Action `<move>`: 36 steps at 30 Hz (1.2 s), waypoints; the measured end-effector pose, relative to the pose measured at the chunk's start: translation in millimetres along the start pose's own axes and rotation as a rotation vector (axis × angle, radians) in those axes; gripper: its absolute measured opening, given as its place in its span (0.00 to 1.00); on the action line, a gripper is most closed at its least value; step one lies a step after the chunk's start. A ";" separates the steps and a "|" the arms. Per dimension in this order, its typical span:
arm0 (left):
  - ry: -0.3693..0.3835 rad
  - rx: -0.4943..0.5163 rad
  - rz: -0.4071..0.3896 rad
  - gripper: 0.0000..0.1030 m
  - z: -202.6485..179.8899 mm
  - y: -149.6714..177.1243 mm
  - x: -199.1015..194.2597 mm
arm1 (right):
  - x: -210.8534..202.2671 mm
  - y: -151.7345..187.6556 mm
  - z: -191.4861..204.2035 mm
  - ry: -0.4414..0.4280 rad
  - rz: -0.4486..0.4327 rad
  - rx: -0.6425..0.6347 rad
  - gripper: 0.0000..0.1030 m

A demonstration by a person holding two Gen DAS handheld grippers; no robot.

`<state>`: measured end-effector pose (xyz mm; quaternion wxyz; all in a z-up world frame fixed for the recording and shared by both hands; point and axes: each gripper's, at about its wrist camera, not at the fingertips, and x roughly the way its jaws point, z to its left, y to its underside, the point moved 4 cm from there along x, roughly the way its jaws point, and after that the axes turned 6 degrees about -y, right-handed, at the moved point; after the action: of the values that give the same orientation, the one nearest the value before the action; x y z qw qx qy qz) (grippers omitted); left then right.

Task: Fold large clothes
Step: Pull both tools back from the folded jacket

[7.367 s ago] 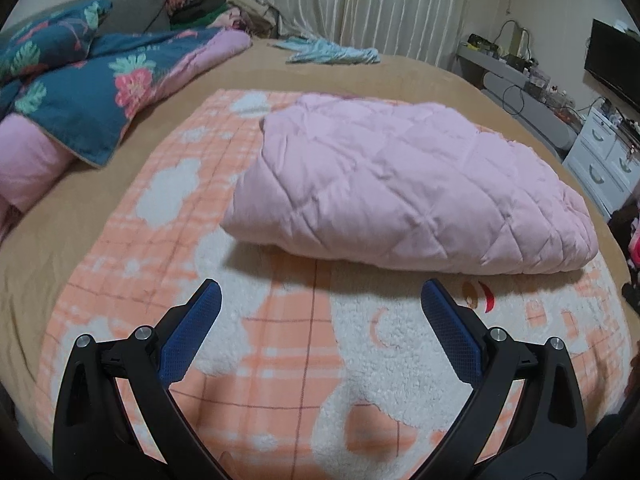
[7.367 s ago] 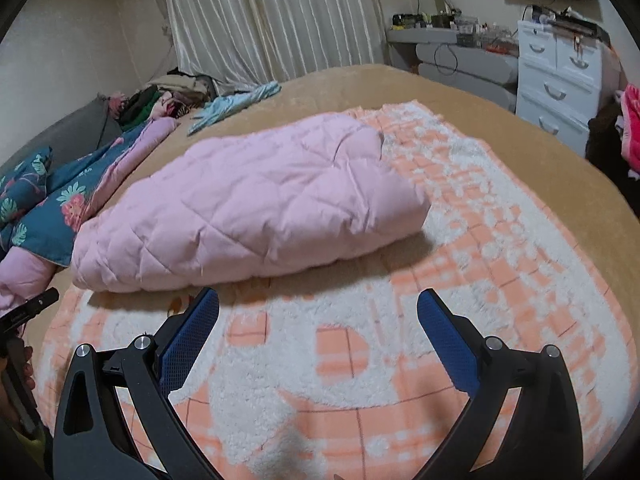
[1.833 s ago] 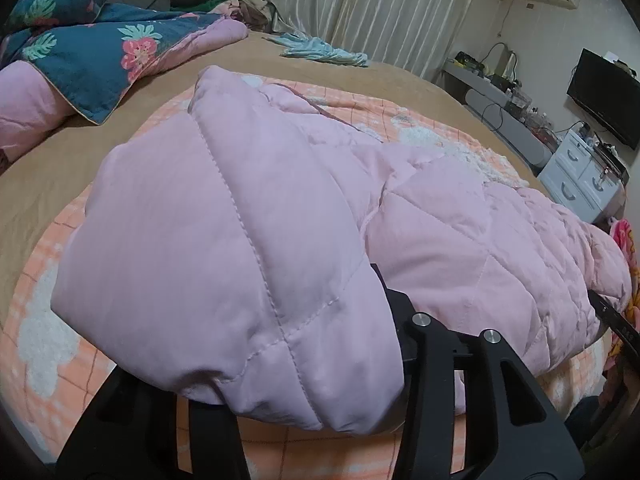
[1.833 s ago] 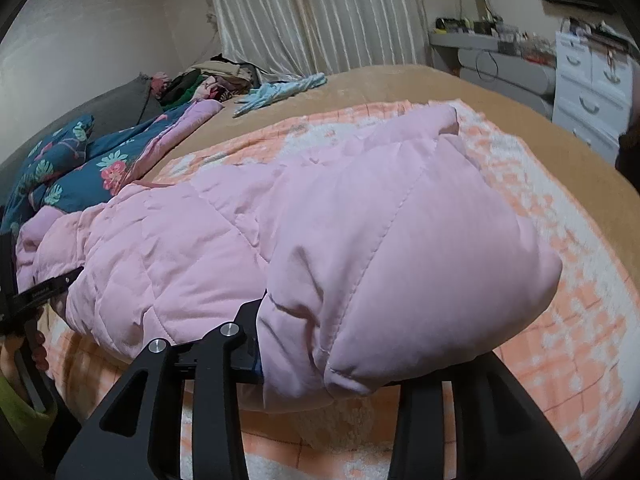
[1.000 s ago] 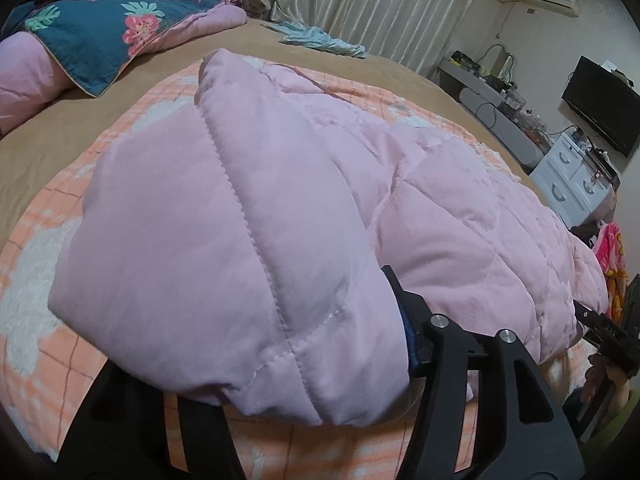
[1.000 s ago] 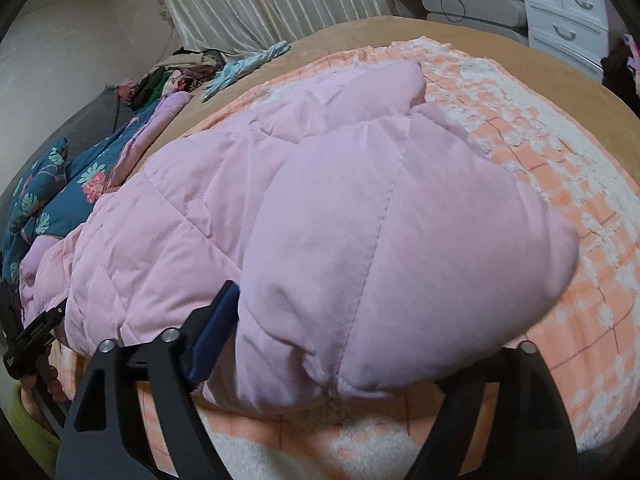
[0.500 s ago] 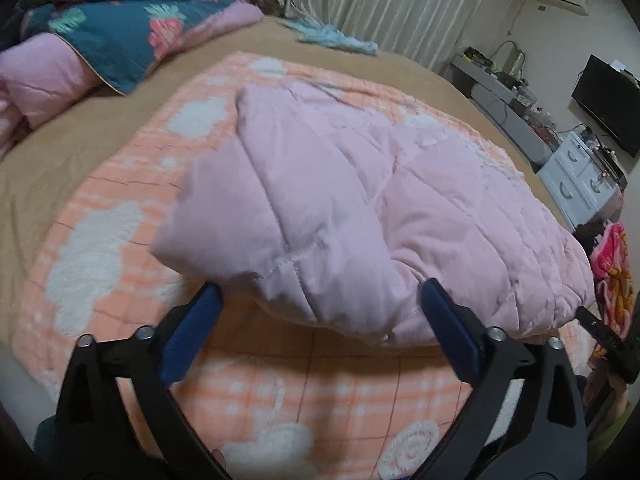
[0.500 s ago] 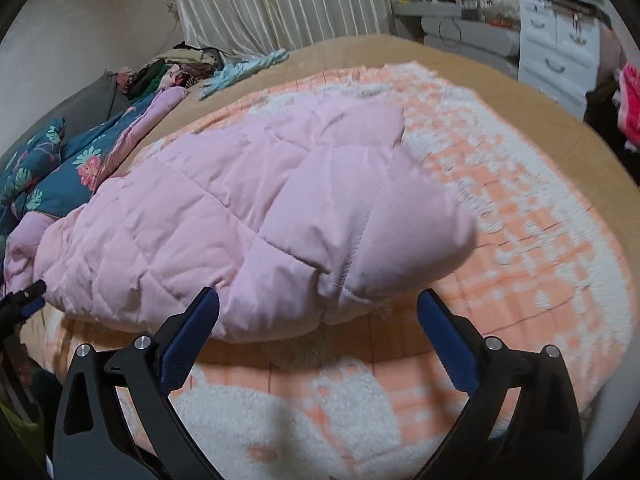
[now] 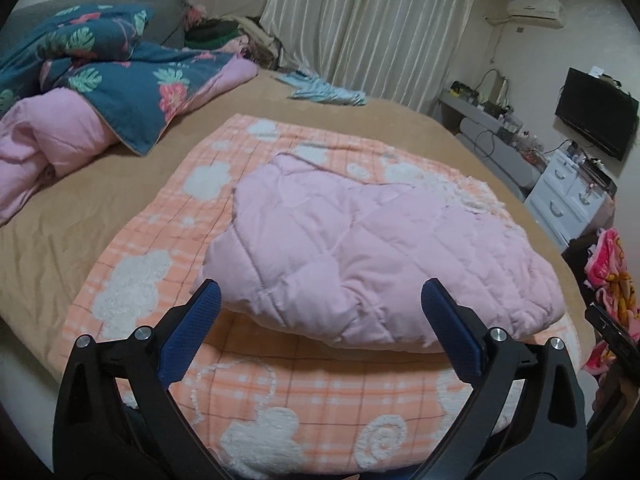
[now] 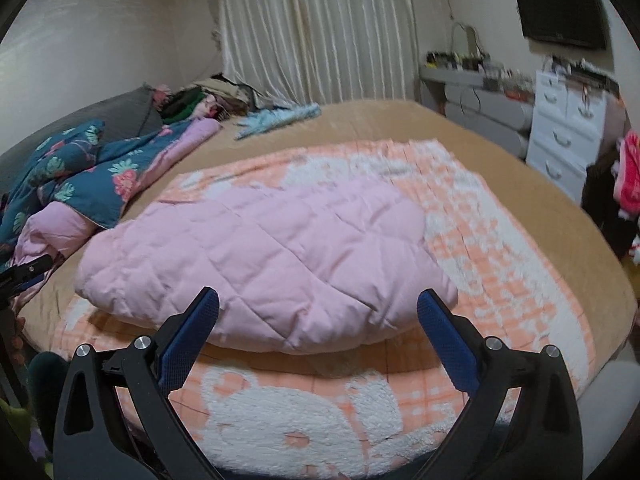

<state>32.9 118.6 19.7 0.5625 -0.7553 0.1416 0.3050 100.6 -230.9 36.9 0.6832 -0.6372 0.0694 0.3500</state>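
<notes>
A pink quilted coat [image 9: 360, 248] lies folded into a thick bundle on an orange-and-white checked blanket [image 9: 280, 392] on the bed. In the right wrist view the same pink coat [image 10: 272, 260] rests on the blanket [image 10: 500, 264]. My left gripper [image 9: 320, 304] is open, its blue pads just short of the coat's near edge, nothing between them. My right gripper [image 10: 318, 306] is open too, drawn back from the coat's near edge. The right gripper's tip [image 9: 608, 330] shows at the far right of the left wrist view.
A dark floral quilt [image 9: 132, 80] and pink bedding [image 9: 52, 140] lie at the left. A light blue garment [image 9: 324, 94] lies at the far side of the tan bedspread [image 9: 64, 224]. White drawers [image 10: 568, 136], a wall television [image 9: 596, 118] and curtains [image 10: 316, 36] stand beyond.
Both grippers opened and let go of the coat's folded edge. They pulled back and rose, and the coat now lies flat on the blanket.
</notes>
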 end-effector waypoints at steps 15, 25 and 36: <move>0.096 0.083 -0.034 0.91 -52.4 25.1 -22.8 | -34.7 1.0 62.0 -0.062 -0.060 -0.089 0.96; 0.121 0.131 0.000 0.91 -72.2 47.0 -12.1 | -12.6 27.1 87.1 -0.103 0.022 -0.101 0.96; 0.111 0.144 0.009 0.91 -75.2 50.3 -10.6 | -7.7 31.1 98.5 -0.118 0.023 -0.120 0.96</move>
<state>19.3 30.4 1.5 0.6052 -0.7280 0.1977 0.2542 42.7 -145.2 33.0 0.6428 -0.6543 0.0152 0.3981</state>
